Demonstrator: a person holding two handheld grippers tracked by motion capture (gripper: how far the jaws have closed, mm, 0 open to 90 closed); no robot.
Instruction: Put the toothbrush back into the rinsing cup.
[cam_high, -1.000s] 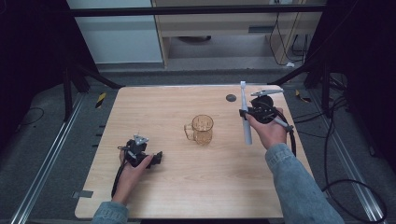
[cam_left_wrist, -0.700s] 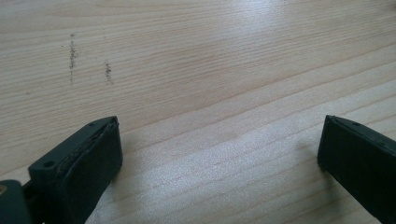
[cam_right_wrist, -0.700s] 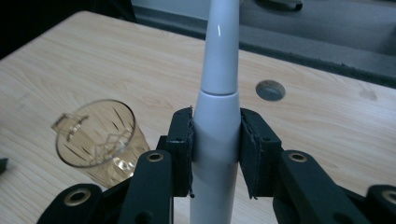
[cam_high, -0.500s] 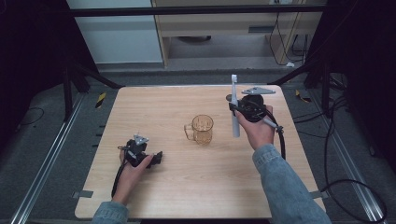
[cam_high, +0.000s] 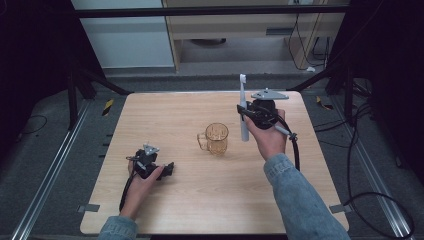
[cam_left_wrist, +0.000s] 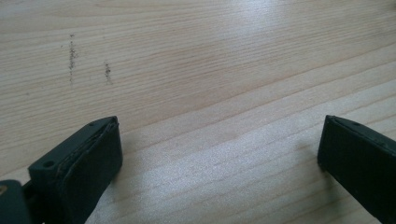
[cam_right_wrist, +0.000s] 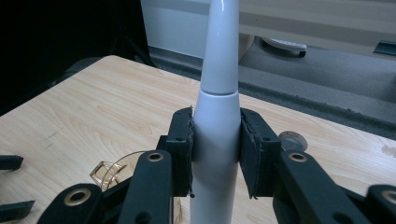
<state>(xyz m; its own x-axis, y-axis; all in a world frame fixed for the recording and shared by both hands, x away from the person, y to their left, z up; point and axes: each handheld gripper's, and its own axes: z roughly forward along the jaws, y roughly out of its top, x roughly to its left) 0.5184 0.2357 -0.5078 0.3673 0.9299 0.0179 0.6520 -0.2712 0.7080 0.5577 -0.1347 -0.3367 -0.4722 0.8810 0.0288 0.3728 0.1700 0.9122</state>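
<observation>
A white electric toothbrush (cam_high: 243, 112) stands upright in the air, and my right gripper (cam_high: 246, 113) is shut on its handle, just right of an amber glass mug (cam_high: 215, 138) that stands mid-table. In the right gripper view the black pads (cam_right_wrist: 181, 151) press both sides of the toothbrush (cam_right_wrist: 217, 121), and the mug's rim and handle (cam_right_wrist: 109, 173) show low at the left. My left gripper (cam_high: 168, 169) rests on the wooden table (cam_high: 165, 120) at the front left, held by a hand. Its jaws stand wide apart over bare wood with nothing between them (cam_left_wrist: 219, 154).
A small round dark disc (cam_right_wrist: 293, 139) lies on the table behind the toothbrush. The table's far edge drops to a grey floor with cables (cam_high: 370, 150) at the right and a cabinet (cam_high: 240, 30) behind. Metal rails (cam_high: 50, 170) run along the left.
My right hand has carried the toothbrush left and up toward the mug, and the toothbrush has turned from slanted to upright. The left gripper has stayed where it was.
</observation>
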